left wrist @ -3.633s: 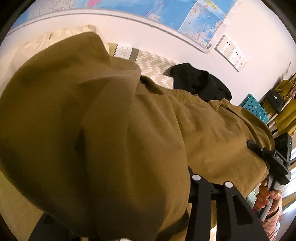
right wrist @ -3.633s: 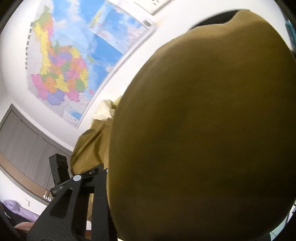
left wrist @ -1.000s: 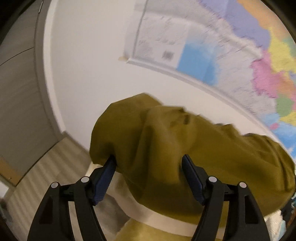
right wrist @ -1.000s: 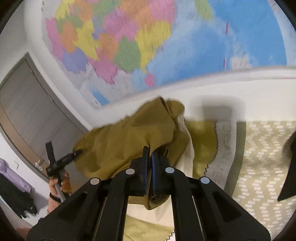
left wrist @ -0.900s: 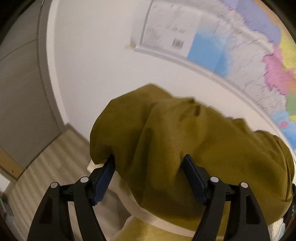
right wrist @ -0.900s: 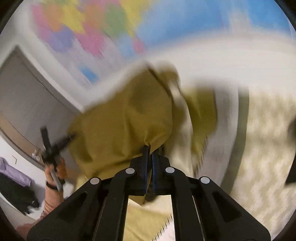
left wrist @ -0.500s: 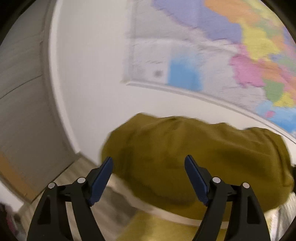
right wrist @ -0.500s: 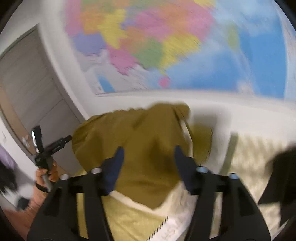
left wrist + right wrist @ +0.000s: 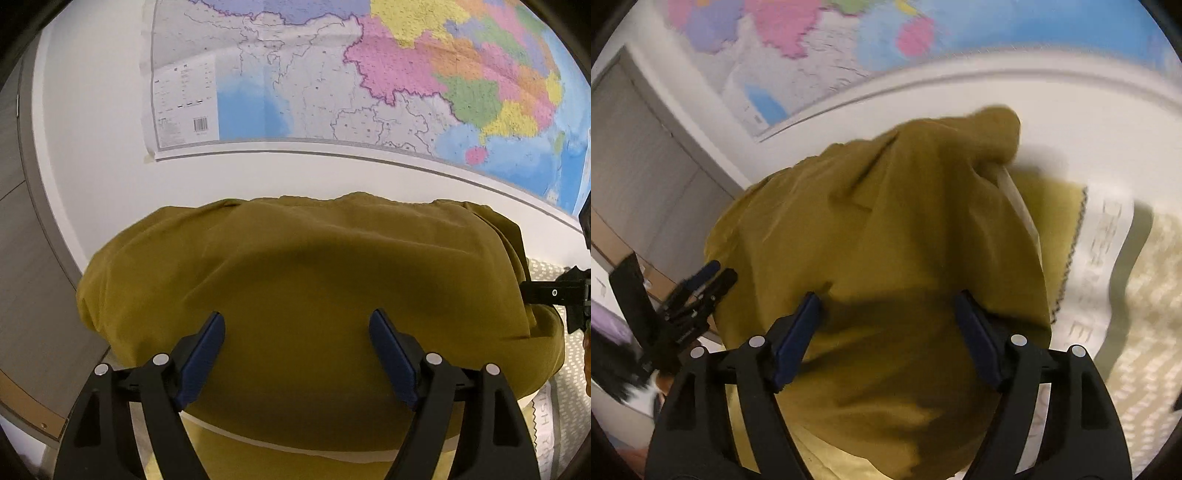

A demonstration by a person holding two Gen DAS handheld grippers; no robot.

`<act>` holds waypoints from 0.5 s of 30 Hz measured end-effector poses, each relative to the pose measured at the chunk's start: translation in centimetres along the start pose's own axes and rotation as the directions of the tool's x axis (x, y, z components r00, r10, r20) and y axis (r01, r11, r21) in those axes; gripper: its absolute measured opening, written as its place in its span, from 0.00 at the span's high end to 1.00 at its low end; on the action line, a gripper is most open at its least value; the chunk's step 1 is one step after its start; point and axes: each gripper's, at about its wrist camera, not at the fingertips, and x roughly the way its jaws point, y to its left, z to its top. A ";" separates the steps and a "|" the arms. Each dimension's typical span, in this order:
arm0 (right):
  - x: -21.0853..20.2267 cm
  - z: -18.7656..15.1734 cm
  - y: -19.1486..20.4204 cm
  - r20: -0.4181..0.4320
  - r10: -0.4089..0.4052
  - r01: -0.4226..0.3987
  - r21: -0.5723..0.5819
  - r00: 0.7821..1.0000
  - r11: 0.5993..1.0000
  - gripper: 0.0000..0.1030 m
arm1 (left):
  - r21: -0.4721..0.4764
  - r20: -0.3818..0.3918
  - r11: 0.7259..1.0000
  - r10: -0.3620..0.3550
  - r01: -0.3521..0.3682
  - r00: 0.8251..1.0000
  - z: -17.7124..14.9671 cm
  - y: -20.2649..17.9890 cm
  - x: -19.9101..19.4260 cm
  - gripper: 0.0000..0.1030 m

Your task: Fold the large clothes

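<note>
An olive-brown garment (image 9: 303, 288) lies in a folded heap on the bed against the wall; it also fills the middle of the right wrist view (image 9: 886, 236). My left gripper (image 9: 299, 339) is open, its blue pads apart just above the cloth and holding nothing. My right gripper (image 9: 888, 321) is open too, over the near part of the heap. The right gripper shows at the right edge of the left wrist view (image 9: 561, 295). The left gripper shows at the left of the right wrist view (image 9: 698, 288).
A cream and yellow-green bedspread (image 9: 1104, 251) with a printed pattern lies under the garment. A large coloured wall map (image 9: 369, 74) hangs above. A grey wardrobe door (image 9: 639, 155) stands to the left of the bed.
Both grippers held the garment up 3.6 s ago. The left let go first, then the right opened within the last second. The cloth now lies on the bed.
</note>
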 end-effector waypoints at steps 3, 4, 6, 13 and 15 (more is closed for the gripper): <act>-0.8 0.1 0.5 0.021 -0.010 0.011 -0.015 1.000 1.000 0.28 | -0.014 0.003 1.000 -0.003 0.003 1.000 -0.1 0.1 -0.2 0.24; -1.2 0.1 0.9 0.028 -0.013 0.014 -0.027 1.000 1.000 0.27 | -0.021 0.006 1.000 -0.004 0.004 1.000 -0.1 0.2 -0.3 0.24; -2.4 -0.3 2.2 0.061 -0.015 0.020 -0.076 0.998 0.997 0.27 | -0.023 0.009 1.000 -0.002 0.002 1.000 -0.1 0.2 -0.6 0.23; -4.3 -3.2 7.2 0.170 -0.014 0.062 -0.280 0.985 0.958 0.28 | -0.026 0.024 0.999 -0.030 0.031 0.999 -0.5 -0.9 -1.4 0.07; -3.2 -4.2 8.3 0.172 -0.051 0.109 -0.349 0.984 0.931 0.28 | -0.022 0.016 0.999 -0.030 0.030 0.999 -0.8 -1.4 -0.9 0.07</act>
